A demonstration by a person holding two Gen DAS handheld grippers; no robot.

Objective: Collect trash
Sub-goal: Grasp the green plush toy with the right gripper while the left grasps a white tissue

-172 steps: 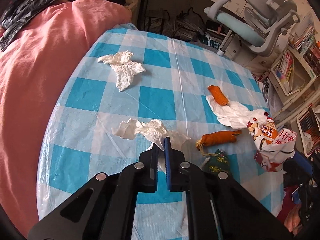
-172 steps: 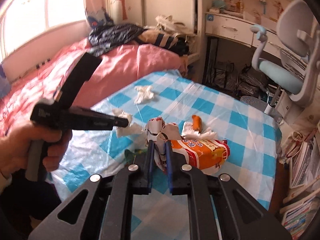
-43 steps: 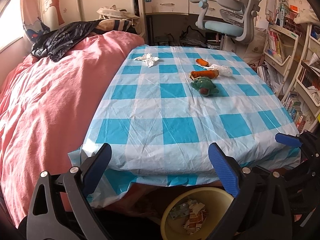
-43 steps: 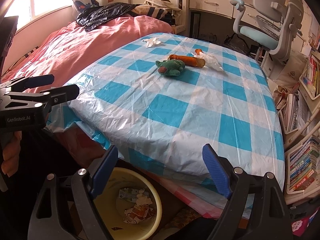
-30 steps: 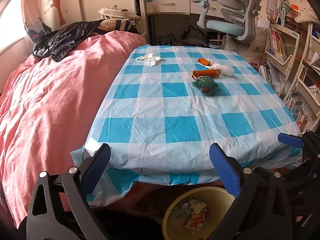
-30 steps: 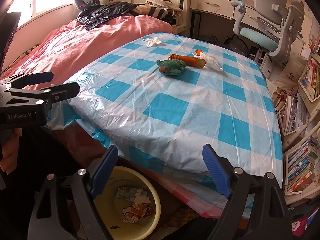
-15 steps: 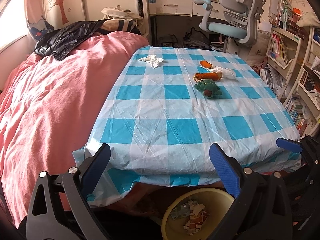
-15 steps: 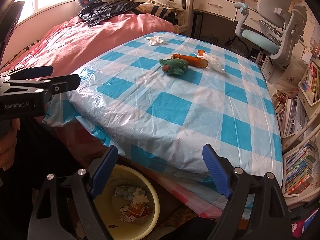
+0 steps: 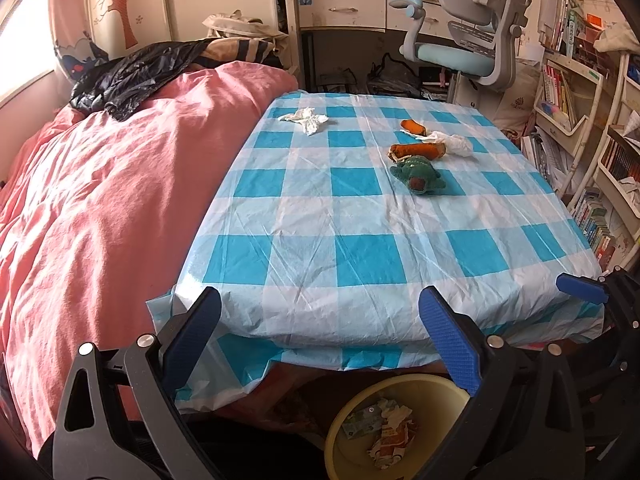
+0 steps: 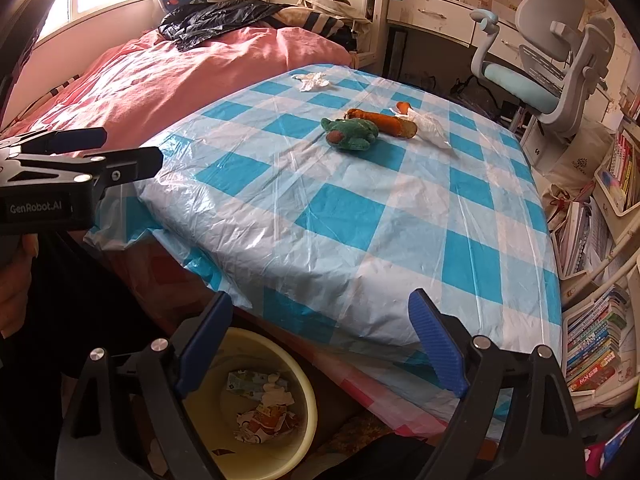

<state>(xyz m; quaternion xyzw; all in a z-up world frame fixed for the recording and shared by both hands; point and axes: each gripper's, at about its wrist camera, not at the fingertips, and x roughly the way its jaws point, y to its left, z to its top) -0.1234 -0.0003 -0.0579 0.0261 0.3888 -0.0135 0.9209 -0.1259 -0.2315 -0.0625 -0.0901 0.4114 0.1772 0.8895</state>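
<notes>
My left gripper and right gripper are both open and empty, held at the near edge of the blue checked table. Below them a yellow bin holds crumpled tissue and a snack wrapper; the bin also shows in the right wrist view. On the far half of the table lie a white tissue, an orange peel piece on a white tissue, a longer orange piece and a green plush toy. The left gripper also shows at the left of the right wrist view.
A bed with a pink cover runs along the table's left side. A grey office chair and desk stand behind the table. Bookshelves line the right side.
Both grippers earlier held a tissue and a snack bag over the table; they have since pulled back to the near edge and opened, and that trash lies in the bin. In the last second they rose slightly.
</notes>
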